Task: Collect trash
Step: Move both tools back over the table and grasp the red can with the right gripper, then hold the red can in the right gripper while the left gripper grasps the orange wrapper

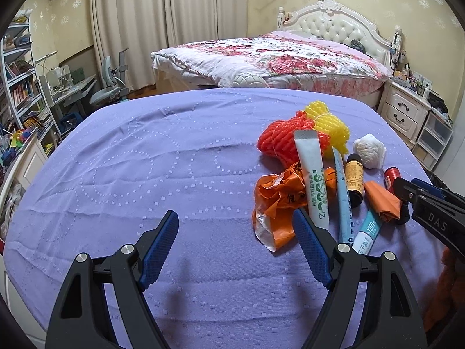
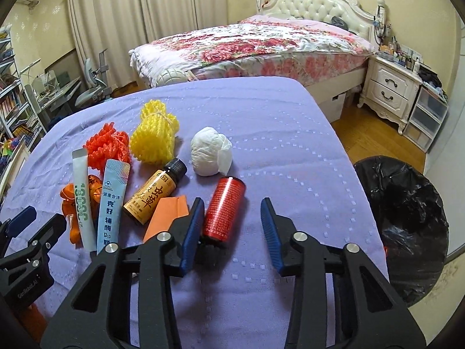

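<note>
Round bin lined with a crinkled black plastic bag (image 2: 407, 232) down off the right edge of the table, right of the right gripper (image 2: 232, 218); interior dark, contents not readable. Trash heaped on the purple dotted tablecloth (image 1: 145, 160). Right gripper partly open, nothing clamped; small red cylindrical bottle (image 2: 223, 209) lying between the blue pads, just beside or touching the left one, clear gap to the right one. Left of that pad, a folded orange paper (image 2: 171, 210), then a brown glass bottle with black cap and yellow label (image 2: 157, 195), a pale blue foil sachet (image 2: 112, 200), a white-green sachet (image 2: 82, 200) and a crumpled orange plastic bag (image 2: 69, 203). Beyond the fingertips, a white wad of tissue (image 2: 210, 155); further left, a yellow foam fruit net (image 2: 155, 136) and a red-orange foam fruit net (image 2: 109, 145) side by side. Left gripper (image 1: 235, 226) wide, empty, over bare cloth; right fingertip in front of the crumpled orange bag and the white-green sachet's lower end, contact not clear. A long teal-and-white stick packet (image 1: 367, 232) just right of that finger. Pile blocks the left gripper's way to the bottles. Beyond the table, a bed with floral quilt (image 2: 261, 46), white nightstand (image 2: 389, 87), curtains (image 1: 151, 23), bookshelves (image 1: 20, 87).
</note>
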### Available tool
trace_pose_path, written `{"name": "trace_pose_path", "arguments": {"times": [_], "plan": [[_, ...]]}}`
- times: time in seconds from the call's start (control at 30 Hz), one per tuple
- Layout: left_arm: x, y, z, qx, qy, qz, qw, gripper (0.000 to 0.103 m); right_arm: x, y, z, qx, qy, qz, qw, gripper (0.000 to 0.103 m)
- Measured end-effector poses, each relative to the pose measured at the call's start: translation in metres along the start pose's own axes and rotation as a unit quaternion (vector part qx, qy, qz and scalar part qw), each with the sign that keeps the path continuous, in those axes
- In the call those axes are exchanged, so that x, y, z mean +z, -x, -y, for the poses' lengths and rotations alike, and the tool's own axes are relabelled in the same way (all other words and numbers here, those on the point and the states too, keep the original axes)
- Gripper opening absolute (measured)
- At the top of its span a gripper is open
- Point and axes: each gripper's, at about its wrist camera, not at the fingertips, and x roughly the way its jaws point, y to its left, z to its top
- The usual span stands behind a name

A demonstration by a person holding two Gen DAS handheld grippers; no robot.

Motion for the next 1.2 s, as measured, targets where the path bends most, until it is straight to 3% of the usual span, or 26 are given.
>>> {"name": "trace_pose_path", "arguments": {"times": [0.23, 0.73, 1.2], "plan": [[0.002, 0.004, 0.005, -0.006, -0.005, 0.005, 1.0000, 0.078, -0.001, -0.003, 0.005, 0.006, 0.003, -0.010, 1.000, 0.028], [0.006, -0.015, 0.005, -0.003, -0.026, -0.015, 0.9996, 0.078, -0.011, -0.001, 0.022, 0.009, -0.009, -0.018, 1.000, 0.027], [0.003, -0.005, -0.003, -0.023, 0.001, -0.016, 0.9996, 0.078, -0.014, 0.000, 0.025, 0.003, -0.012, -0.025, 1.000, 0.024]]}}
